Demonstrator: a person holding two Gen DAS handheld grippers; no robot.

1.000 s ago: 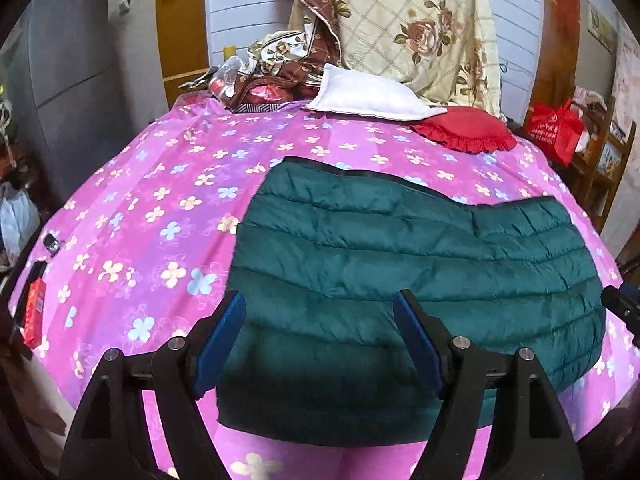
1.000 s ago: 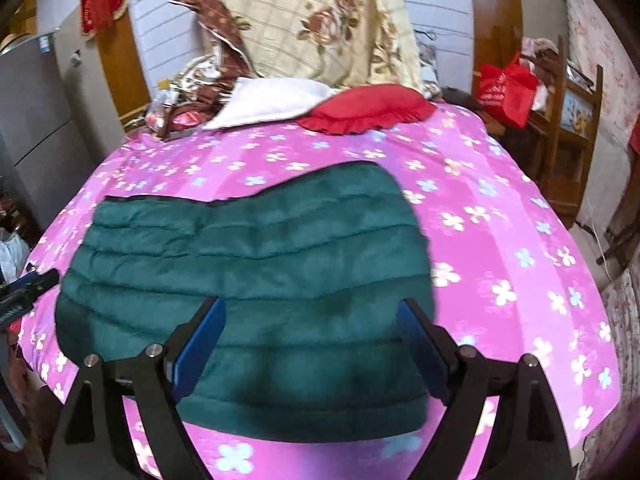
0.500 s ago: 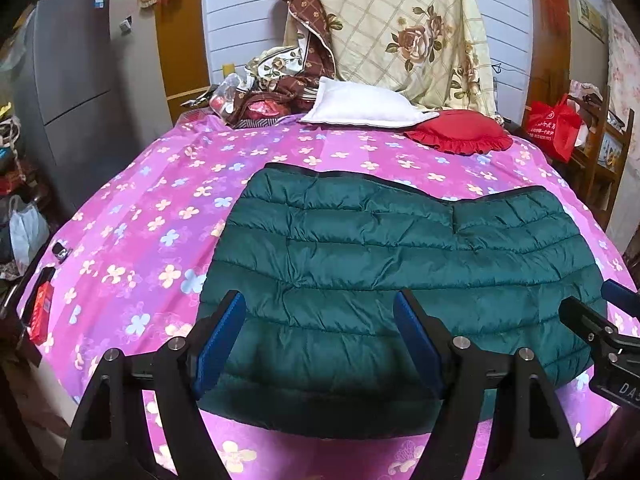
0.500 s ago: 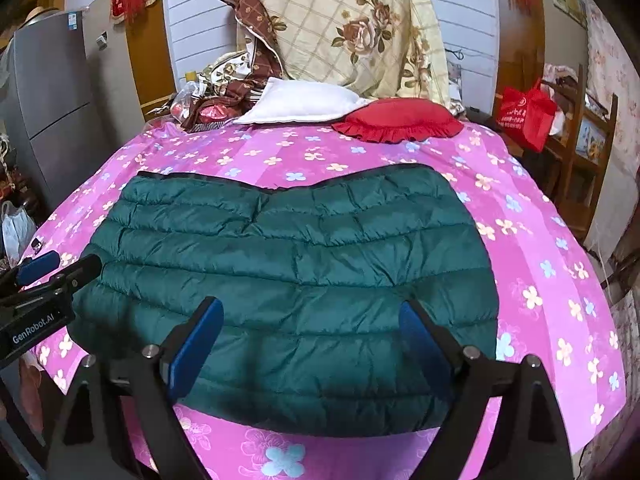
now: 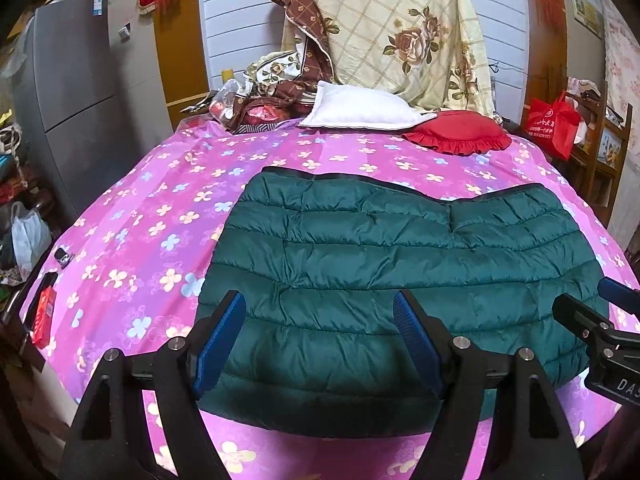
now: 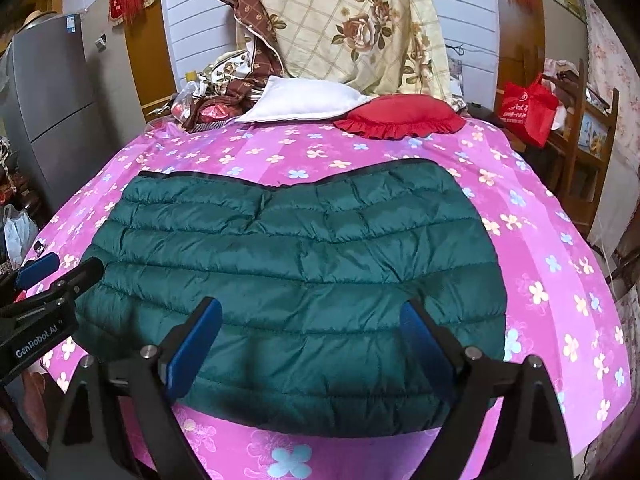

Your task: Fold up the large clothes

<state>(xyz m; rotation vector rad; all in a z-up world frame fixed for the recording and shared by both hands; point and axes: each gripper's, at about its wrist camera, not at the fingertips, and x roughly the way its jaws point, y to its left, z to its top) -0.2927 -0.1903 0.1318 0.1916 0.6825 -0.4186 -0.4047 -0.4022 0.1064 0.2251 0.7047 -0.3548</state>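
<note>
A dark green quilted down jacket (image 5: 392, 272) lies folded flat on the bed's pink flowered sheet (image 5: 160, 216); it also shows in the right wrist view (image 6: 296, 264). My left gripper (image 5: 320, 320) is open and empty, above the jacket's near left part. My right gripper (image 6: 310, 324) is open and empty, above the jacket's near right part. The right gripper shows at the right edge of the left wrist view (image 5: 600, 328), and the left gripper at the left edge of the right wrist view (image 6: 48, 292).
A white pillow (image 5: 360, 110), a red frilled cushion (image 5: 460, 136) and a pile of bedding (image 5: 384, 32) sit at the bed's far end. A grey fridge (image 5: 68, 92) stands left. A red bag (image 5: 552, 122) hangs on a wooden shelf at right.
Both grippers have drawn back and risen from the jacket, so more of the bed is in view. The jacket has not moved. Both stay open.
</note>
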